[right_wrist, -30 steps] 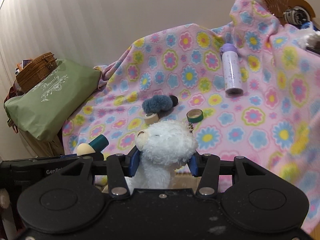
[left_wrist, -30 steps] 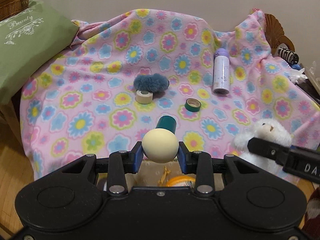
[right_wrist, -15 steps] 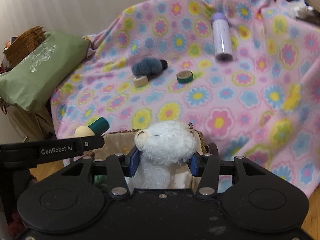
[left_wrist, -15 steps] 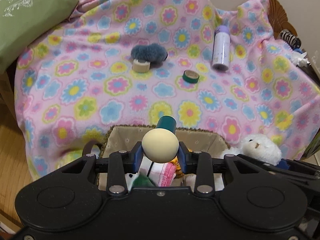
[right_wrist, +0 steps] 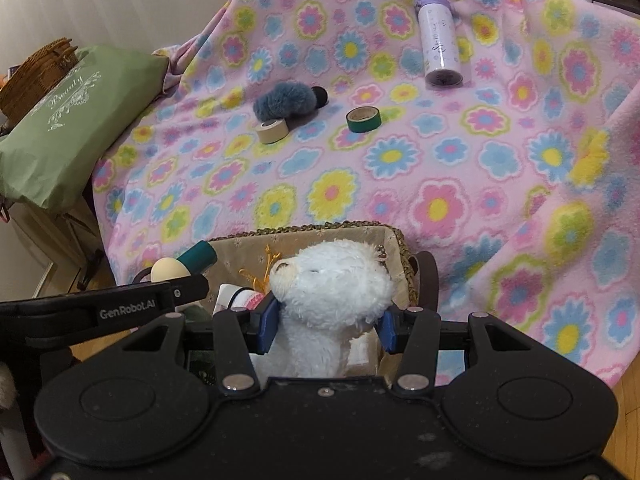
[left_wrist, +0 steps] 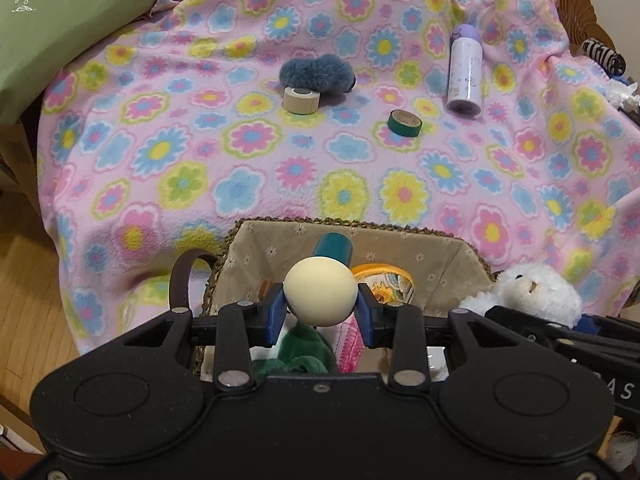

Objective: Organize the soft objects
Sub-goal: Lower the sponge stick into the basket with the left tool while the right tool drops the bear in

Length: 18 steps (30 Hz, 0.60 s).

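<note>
My left gripper (left_wrist: 321, 314) is shut on a cream sponge applicator (left_wrist: 320, 297) with a teal handle (left_wrist: 333, 248) and holds it over a fabric-lined wicker basket (left_wrist: 400, 246). My right gripper (right_wrist: 327, 326) is shut on a white plush bear (right_wrist: 332, 288) and holds it over the same basket (right_wrist: 384, 240). The bear also shows in the left wrist view (left_wrist: 532, 294). The basket holds a green plush, a pink knit item and an orange-rimmed item. A blue fluffy pom (left_wrist: 316, 74) lies on the flowered blanket (left_wrist: 240, 160).
On the blanket lie a beige tape roll (left_wrist: 301, 100), a green tape roll (left_wrist: 405, 122) and a purple-capped bottle (left_wrist: 465, 70). A green cushion (left_wrist: 60, 28) lies at the far left. Wood floor (left_wrist: 24, 288) shows below the blanket's left edge.
Both grippers have drawn back from the blanket with their objects. They now hang over the basket, which has come into full view below them.
</note>
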Each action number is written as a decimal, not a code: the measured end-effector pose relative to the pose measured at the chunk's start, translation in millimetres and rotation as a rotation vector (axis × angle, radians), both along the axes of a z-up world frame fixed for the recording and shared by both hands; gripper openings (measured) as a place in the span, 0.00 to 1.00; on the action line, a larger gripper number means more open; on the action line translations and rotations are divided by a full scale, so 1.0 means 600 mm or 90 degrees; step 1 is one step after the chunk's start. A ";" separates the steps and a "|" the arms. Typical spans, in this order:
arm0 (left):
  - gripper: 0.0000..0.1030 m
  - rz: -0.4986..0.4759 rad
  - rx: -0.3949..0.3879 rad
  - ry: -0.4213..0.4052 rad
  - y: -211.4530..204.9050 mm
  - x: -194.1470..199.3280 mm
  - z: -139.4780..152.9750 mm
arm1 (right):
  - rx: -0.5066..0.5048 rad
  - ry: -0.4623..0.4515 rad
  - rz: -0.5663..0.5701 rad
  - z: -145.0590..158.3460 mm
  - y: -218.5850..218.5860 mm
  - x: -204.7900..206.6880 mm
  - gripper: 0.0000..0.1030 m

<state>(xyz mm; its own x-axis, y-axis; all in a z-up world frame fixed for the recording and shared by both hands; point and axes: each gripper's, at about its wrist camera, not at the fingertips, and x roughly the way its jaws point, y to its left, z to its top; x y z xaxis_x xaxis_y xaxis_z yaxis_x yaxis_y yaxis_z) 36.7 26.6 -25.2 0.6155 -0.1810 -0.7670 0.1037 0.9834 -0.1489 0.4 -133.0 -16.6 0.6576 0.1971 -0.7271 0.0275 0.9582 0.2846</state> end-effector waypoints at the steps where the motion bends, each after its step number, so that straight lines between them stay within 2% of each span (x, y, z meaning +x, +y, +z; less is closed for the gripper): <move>1: 0.36 0.000 0.004 0.000 -0.001 0.000 -0.001 | 0.000 0.002 0.003 -0.001 0.000 0.002 0.47; 5: 0.36 0.001 0.021 -0.003 -0.005 -0.001 -0.002 | 0.000 0.010 0.010 -0.003 0.001 0.005 0.47; 18: 0.37 0.003 0.025 -0.003 -0.005 -0.001 -0.004 | -0.002 0.017 0.020 -0.005 0.001 0.010 0.51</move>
<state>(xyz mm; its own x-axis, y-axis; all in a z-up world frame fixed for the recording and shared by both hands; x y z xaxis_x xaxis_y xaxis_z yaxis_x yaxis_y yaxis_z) 36.2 23.9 -27.4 0.6200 -0.1478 -0.7706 0.0995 0.9890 -0.1096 6.4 -132.7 -19.5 0.6310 0.2150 -0.7454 0.0052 0.9596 0.2812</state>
